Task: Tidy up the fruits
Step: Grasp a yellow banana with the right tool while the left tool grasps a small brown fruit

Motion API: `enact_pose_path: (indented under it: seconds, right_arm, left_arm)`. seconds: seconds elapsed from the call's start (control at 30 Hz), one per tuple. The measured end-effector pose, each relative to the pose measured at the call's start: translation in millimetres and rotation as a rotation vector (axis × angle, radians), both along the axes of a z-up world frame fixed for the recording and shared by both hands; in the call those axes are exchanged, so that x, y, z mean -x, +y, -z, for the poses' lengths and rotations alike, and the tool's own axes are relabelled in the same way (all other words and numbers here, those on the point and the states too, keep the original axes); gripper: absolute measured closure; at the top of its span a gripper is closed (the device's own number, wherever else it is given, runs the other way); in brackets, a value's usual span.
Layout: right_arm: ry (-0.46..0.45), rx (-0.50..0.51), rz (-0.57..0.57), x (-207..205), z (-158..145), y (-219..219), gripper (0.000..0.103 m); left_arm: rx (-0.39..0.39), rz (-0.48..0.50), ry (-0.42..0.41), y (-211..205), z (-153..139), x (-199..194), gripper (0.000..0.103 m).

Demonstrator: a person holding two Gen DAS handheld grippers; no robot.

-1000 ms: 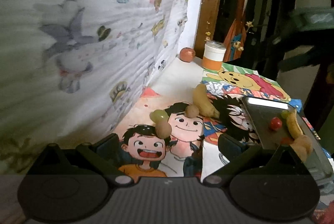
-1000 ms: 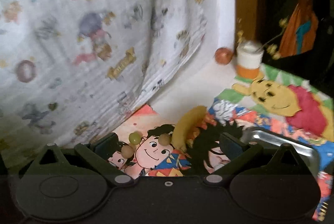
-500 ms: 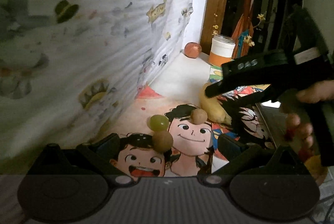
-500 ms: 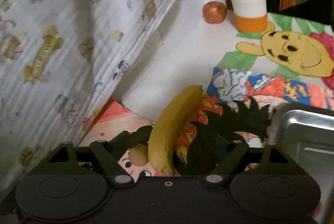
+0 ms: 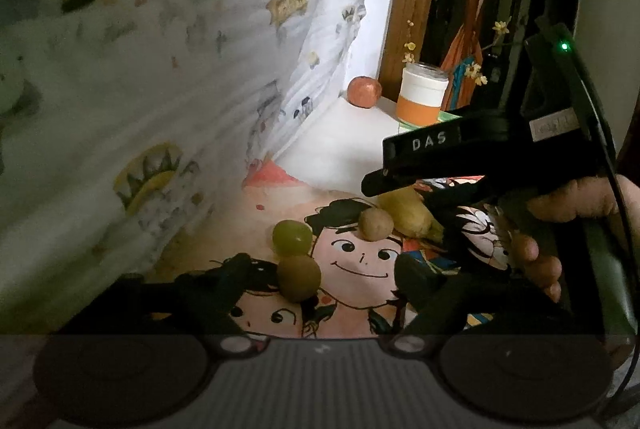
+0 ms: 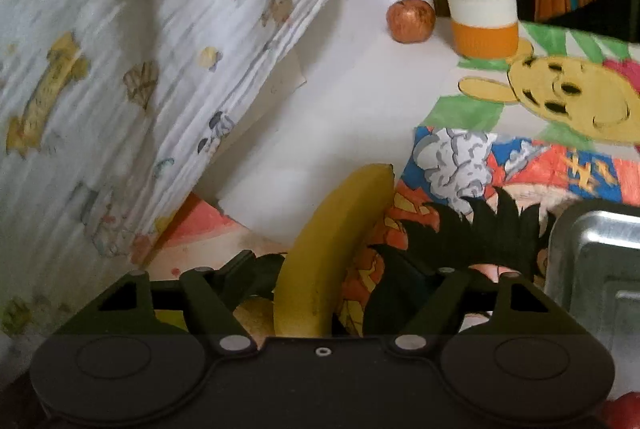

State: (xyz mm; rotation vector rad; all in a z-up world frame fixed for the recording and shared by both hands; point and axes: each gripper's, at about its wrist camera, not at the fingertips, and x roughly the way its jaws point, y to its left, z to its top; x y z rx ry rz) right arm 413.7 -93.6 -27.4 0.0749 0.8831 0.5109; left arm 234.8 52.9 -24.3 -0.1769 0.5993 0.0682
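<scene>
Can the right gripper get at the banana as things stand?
Probably yes. The banana already lies between the right gripper's fingers, which have just been closing but show gaps on both sides. Nothing covers it; a small brown fruit sits close beside it.

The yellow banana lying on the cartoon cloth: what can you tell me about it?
The yellow banana is a single, curved, unpeeled fruit with dull yellow skin, a few faint dark specks and a blunt far tip. It lies flat on the colourful cartoon-printed cloth, its far end reaching the bare white surface. Its near end sits between the open fingers of the right gripper, whose jaws have just been closing; the pads do not visibly press it. A small round brown fruit lies just beside it.
</scene>
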Motion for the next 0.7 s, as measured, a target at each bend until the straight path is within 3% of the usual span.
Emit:
enact_pose_path:
  seconds: [0.2, 0.27, 0.5, 0.7]
  right_arm:
    - [-0.067, 0.069, -0.025, 7.3, 2.8, 9.2, 0.03]
    - [-0.077, 0.069, -0.025, 7.8, 3.9, 9.9, 0.031]
    - [-0.13, 0.102, -0.015, 13.0, 6.3, 14.8, 0.048]
    - [-0.196, 0.165, -0.046, 22.8, 10.3, 25.4, 0.054]
  left_arm:
    - [0.022, -0.019, 0.051, 4.5, 9.1, -7.2, 0.039]
    - [0.034, -0.022, 0.046, 6.2, 9.3, -7.1, 0.04]
    - [0.046, -0.025, 0.047, 8.5, 9.9, -7.0, 0.044]
    - [0.063, -0.025, 0.044, 11.4, 9.6, -5.8, 0.053]
